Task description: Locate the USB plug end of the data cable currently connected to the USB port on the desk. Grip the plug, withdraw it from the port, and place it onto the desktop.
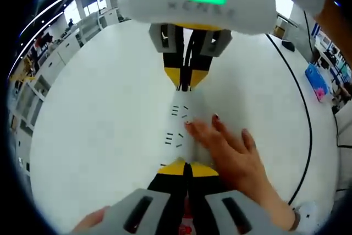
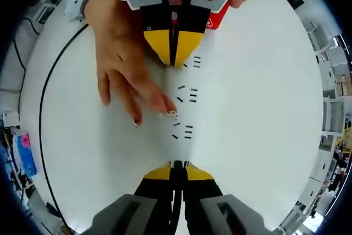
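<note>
A round white counter (image 1: pixel 99 125) (image 2: pixel 264 108) spreads under both views, with shelving and desks of a workroom beyond its edge. A person's open hand (image 1: pixel 231 147) (image 2: pixel 124 64) lies flat on the counter between the two tools, its painted fingertips reaching a white strip with short black slot marks (image 1: pixel 181 122) (image 2: pixel 187 103); whether that strip stands proud of the counter cannot be told. The left gripper (image 1: pixel 186 164) (image 2: pixel 175 61) and the right gripper (image 2: pixel 177 164) (image 1: pixel 186 83) face each other across the strip, one at each end of it. Each has black fingers with yellow tips. Both pairs of fingers are pressed together, with nothing seen between them. A thin black data cable (image 1: pixel 308 119) (image 2: pixel 41 119) curves in a long arc along the counter on the far side of the hand, well apart from both grippers; its USB plug end and the port cannot be made out. A small blue and pink packet (image 1: pixel 316 81) (image 2: pixel 25 152) lies beyond the cable near the counter's edge.
</note>
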`<control>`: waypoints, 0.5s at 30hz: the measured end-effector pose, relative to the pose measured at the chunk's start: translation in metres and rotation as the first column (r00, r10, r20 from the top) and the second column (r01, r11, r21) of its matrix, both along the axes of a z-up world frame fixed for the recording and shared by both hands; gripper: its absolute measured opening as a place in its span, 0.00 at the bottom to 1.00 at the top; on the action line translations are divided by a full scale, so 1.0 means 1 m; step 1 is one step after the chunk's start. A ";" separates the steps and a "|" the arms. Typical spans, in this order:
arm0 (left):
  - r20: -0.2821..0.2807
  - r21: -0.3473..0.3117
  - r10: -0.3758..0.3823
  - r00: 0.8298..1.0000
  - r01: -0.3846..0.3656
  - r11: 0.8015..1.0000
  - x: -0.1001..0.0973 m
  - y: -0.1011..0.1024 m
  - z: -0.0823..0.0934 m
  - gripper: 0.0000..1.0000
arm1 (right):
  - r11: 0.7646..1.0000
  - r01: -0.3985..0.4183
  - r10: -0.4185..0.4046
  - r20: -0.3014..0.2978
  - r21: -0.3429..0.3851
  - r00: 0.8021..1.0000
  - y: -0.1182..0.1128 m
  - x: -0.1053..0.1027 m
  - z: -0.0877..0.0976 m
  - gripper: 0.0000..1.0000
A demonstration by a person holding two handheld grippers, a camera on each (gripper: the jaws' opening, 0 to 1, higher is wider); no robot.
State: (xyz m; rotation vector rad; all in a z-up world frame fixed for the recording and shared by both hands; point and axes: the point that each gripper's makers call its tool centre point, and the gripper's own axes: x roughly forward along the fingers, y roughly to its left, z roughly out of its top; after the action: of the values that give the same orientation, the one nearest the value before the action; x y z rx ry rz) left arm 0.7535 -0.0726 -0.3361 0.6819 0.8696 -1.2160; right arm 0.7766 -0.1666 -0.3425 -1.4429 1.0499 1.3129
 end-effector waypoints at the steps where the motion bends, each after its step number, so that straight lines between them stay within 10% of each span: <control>1: 0.000 -0.001 0.001 1.000 -0.001 1.000 0.001 0.000 0.000 0.01 | 1.000 0.002 -0.002 0.000 -0.002 1.000 0.000 0.000 0.000 0.08; 15: 0.002 0.002 0.006 1.000 -0.006 1.000 0.003 -0.001 0.002 0.01 | 1.000 -0.006 0.006 -0.004 -0.008 1.000 -0.001 0.003 0.002 0.08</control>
State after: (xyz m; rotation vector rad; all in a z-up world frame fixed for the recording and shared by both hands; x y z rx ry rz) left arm 0.7564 -0.0733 -0.3343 0.6813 0.8709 -1.2087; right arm 0.7796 -0.1680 -0.3403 -1.4505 1.0551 1.3182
